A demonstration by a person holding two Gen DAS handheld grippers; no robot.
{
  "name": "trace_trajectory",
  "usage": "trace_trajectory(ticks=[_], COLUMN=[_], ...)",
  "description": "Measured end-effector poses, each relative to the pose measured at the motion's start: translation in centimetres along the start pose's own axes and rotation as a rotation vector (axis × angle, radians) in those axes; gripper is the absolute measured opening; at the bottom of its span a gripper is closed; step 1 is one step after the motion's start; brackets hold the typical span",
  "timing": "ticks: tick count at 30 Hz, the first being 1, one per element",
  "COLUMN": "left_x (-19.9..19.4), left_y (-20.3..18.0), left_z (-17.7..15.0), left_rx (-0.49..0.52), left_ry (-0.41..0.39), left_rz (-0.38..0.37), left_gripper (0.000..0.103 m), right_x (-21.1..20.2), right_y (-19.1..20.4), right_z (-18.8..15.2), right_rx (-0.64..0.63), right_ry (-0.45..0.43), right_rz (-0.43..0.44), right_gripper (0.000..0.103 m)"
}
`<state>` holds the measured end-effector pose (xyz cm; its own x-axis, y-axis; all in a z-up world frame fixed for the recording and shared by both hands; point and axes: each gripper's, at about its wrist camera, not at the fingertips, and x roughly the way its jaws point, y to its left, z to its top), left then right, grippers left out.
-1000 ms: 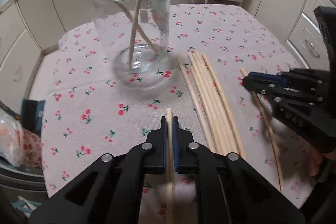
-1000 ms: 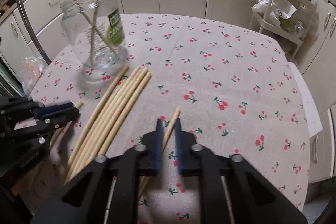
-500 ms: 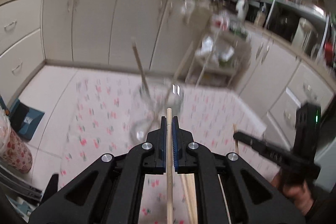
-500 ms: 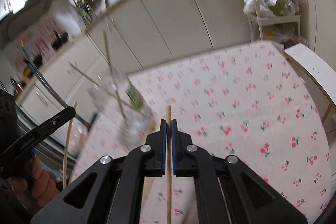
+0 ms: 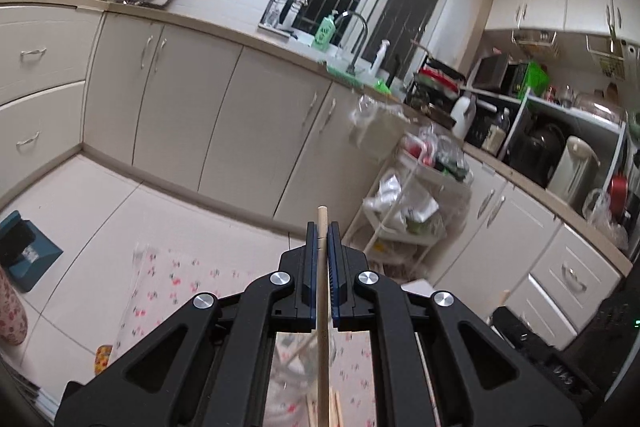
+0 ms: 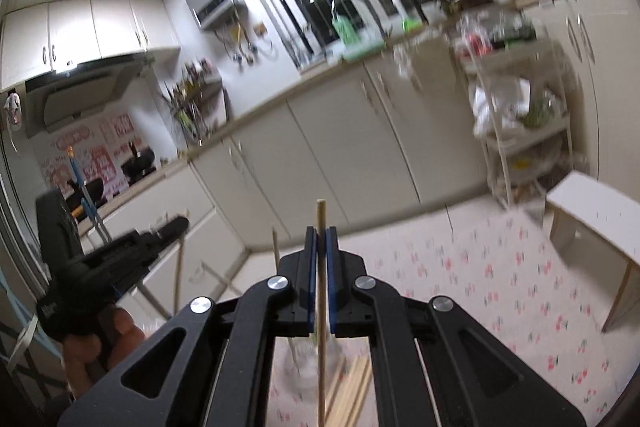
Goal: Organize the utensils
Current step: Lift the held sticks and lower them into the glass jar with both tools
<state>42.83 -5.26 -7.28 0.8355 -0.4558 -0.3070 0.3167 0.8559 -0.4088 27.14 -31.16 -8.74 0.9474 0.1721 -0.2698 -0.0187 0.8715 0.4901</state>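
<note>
Left gripper (image 5: 321,241): jaws clamped on upright chopstick (image 5: 322,291). Right gripper (image 6: 320,247): likewise, own stick (image 6: 321,291). Jar (image 6: 310,359) below. Advice: lower each vertically over the mouth, one at a time.

My left gripper (image 5: 321,227) is raised, tilted up, jaws clamped on a wooden stick (image 5: 322,307). My right gripper (image 6: 320,231) likewise, jaws pinching another stick (image 6: 320,307), both held upright.

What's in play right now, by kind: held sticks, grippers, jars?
Thin wooden sticks held: 2, left stick, right stick
Black two-finger grippers, both shut: 2, left gripper, right gripper
Clear glass jar: 1
Total: 5
</note>
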Motion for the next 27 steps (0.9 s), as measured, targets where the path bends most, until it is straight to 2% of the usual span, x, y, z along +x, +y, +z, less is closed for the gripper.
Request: trace_trajectory(ticks=[4, 10, 20, 27], left_x=[0.9, 1.7, 3.7, 5.1], left_y=[-0.5, -1.1, -0.8, -0.3], left_z=[0.7, 1.7, 2.4, 2.0], left_rx=[0.008, 0.006, 0.006, -0.002], left_ry=[-0.057, -0.155, -0.256, -0.273], left_rz=[0.026, 0.061, 0.105, 0.128], left_gripper=[0.005, 0.005, 0.005, 0.005], right_x=[0.9, 3.0, 6.0, 7.9], right_y=[0.7, 1.6, 3.8, 3.9], right_z=[1.8, 3.2, 3.2, 2.1], right_rx=[0.015, 0.045, 0.028, -0.008], right_ry=[-0.073, -0.130, -0.162, -0.145], right_rz=[0.013, 0.055, 0.096, 0.089], right_gripper=[0.005, 0.005, 0.005, 0.005])
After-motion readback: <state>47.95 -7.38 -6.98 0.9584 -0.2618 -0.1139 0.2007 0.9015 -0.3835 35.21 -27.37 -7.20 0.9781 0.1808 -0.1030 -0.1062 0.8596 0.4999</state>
